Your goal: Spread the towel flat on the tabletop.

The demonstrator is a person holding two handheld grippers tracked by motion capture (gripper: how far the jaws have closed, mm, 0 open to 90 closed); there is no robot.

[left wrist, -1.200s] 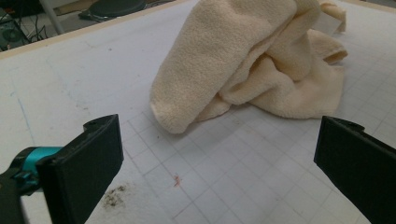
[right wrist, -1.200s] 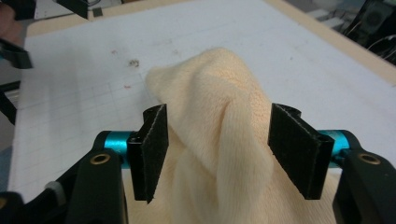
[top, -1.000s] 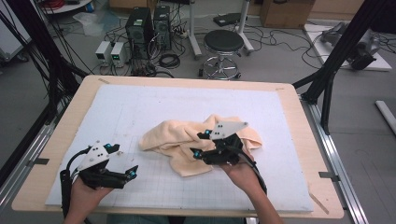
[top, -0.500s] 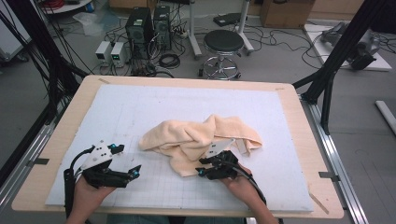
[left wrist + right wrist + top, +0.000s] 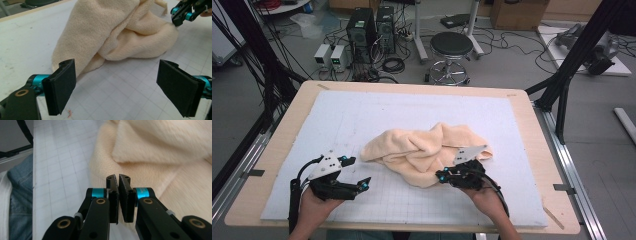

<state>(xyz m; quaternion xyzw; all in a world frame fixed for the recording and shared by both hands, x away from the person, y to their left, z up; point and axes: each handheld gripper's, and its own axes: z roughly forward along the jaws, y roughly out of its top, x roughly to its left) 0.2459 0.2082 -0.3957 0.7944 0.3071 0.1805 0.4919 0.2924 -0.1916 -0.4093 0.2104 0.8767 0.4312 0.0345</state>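
- The left gripper, a black two-jaw tool with teal joints and a grey three-cornered plate on top, sits at the near left of the crumpled cream-coloured terry towel, held in the person's left hand.
- Its jaws stand wide apart with nothing between them, though they have just been closing a little; in the left gripper view the two black pads frame bare mat, and the towel lies just beyond them, not touched.
- The right gripper, of the same black and teal build, rests at the near right edge of the towel, held in the person's right hand.
- Its jaws have just been closing and are now pressed together. In the right gripper view the fingertips meet right at the towel's lower fold; whether any cloth is pinched between them cannot be told.
- The towel lies bunched in a loose heap, with folds overlapping across its top and a thick rounded roll along the near side.
- Under the towel is a white gridded mat, and the towel sits right of the middle, towards the near edge.
- The mat covers a light wooden table, whose bare rim shows all round the towel.
- Beyond the towel, past the table's far edge, a round black stool stands on the grey floor.
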